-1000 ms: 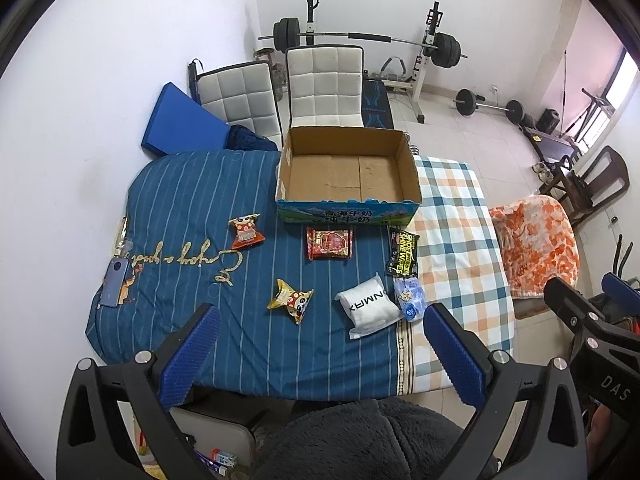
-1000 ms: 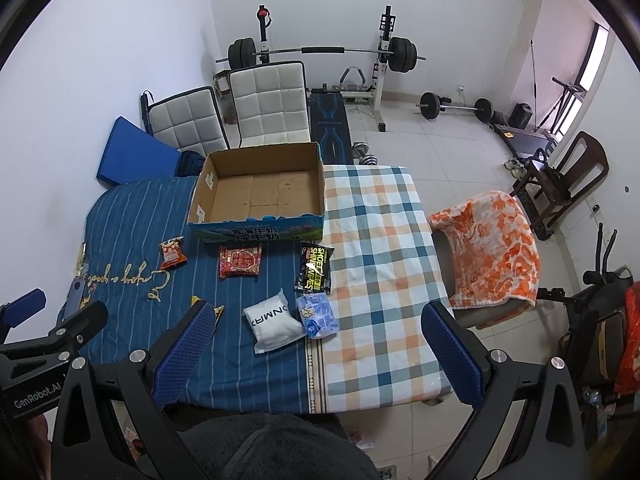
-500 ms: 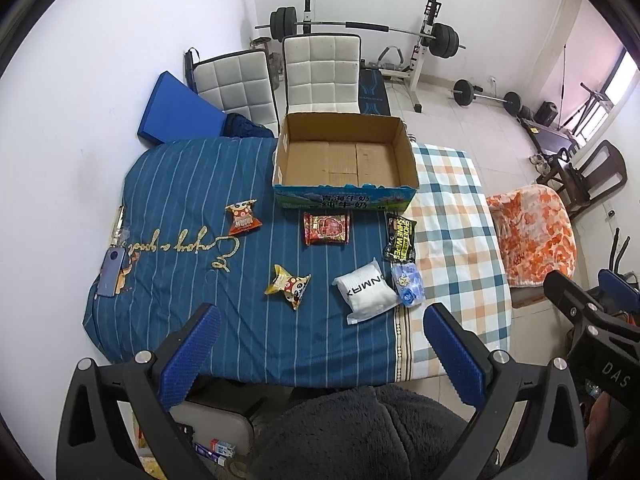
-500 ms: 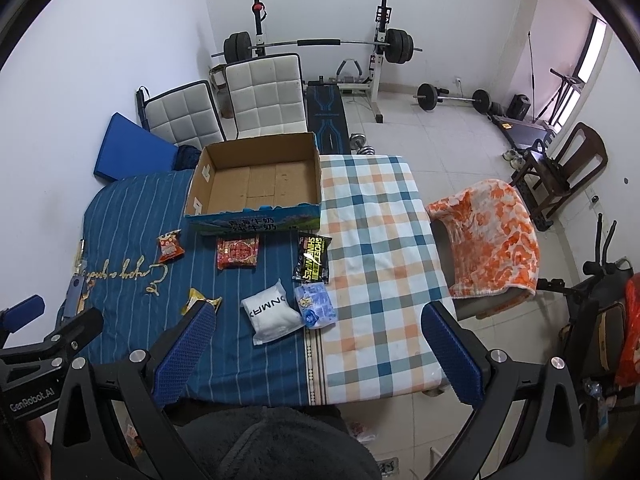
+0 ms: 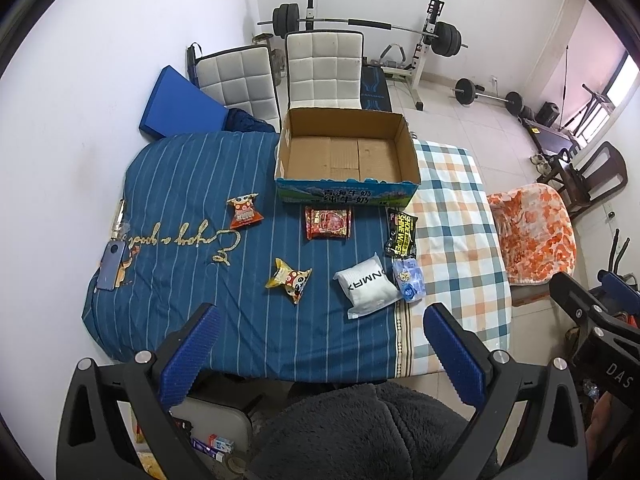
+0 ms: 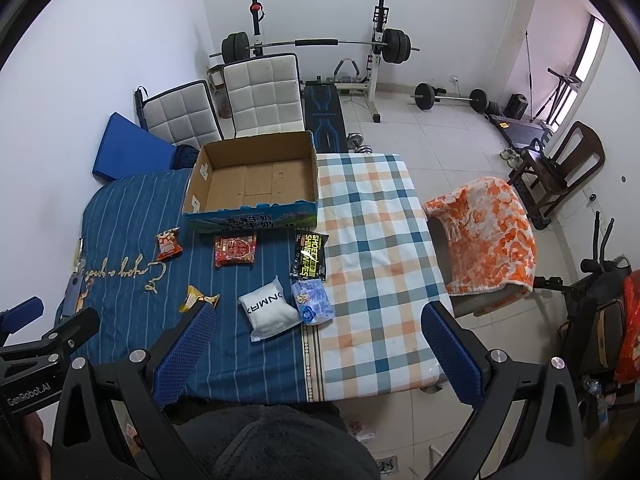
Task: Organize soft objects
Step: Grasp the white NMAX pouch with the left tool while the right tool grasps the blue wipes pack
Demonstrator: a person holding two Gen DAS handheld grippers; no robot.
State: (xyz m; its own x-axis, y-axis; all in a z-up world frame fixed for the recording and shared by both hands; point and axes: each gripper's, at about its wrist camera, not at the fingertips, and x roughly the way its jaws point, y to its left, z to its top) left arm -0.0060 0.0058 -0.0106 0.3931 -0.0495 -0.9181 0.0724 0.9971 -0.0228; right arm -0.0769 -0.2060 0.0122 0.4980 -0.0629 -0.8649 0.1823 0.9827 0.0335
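Note:
An open cardboard box (image 5: 346, 151) (image 6: 256, 178) with nothing in it stands at the far side of the cloth-covered table. In front of it lie soft packets: a red one (image 5: 328, 222) (image 6: 235, 250), a black wipes pack (image 5: 401, 233) (image 6: 309, 255), a white pouch (image 5: 368, 284) (image 6: 267, 307), a blue-white bag (image 5: 409, 281) (image 6: 312, 301), a yellow snack (image 5: 289, 279) (image 6: 196, 299) and a red-orange snack (image 5: 244, 211) (image 6: 168, 243). My left gripper (image 5: 320, 350) and right gripper (image 6: 318, 346) hang high above the near table edge, both open and holding nothing.
A blue striped cloth (image 5: 180, 208) and a checked cloth (image 6: 372, 240) cover the table. Two white padded chairs (image 5: 324, 70) stand behind the box, a blanket-draped chair (image 6: 484, 236) at the right. Barbell rack (image 6: 316, 44) at the far wall. A phone (image 5: 111, 265) lies at the table's left edge.
Both cameras have pulled back and risen slightly, so the table and box look a little smaller and higher in frame. Nothing on the table has moved; both grippers stay open.

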